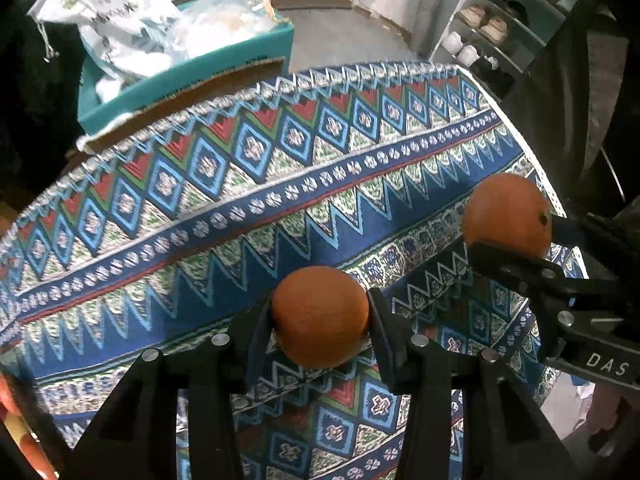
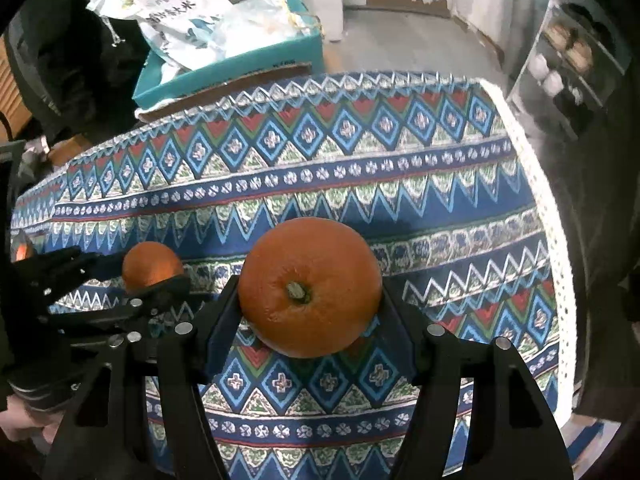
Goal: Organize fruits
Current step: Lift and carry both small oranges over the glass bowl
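Your left gripper (image 1: pixel 320 320) clamped the smaller orange (image 1: pixel 320 316) and your right gripper (image 2: pixel 310 292) clamped the larger orange (image 2: pixel 310 286), both raised above the patterned tablecloth (image 1: pixel 280 200), toward its right edge.

left gripper (image 1: pixel 320 316): orange (image 1: pixel 320 316) between its fingers, above the tablecloth (image 1: pixel 240 208). right gripper (image 2: pixel 310 288): second orange (image 2: pixel 310 288) between its fingers, to the right of the first and slightly farther. beyond the tablecloth's far edge, at left: box (image 1: pixel 188 76) with bags (image 1: pixel 120 20) in it. far right, on the floor: shelf (image 1: pixel 492 28) with shoes (image 1: pixel 486 20) on it.
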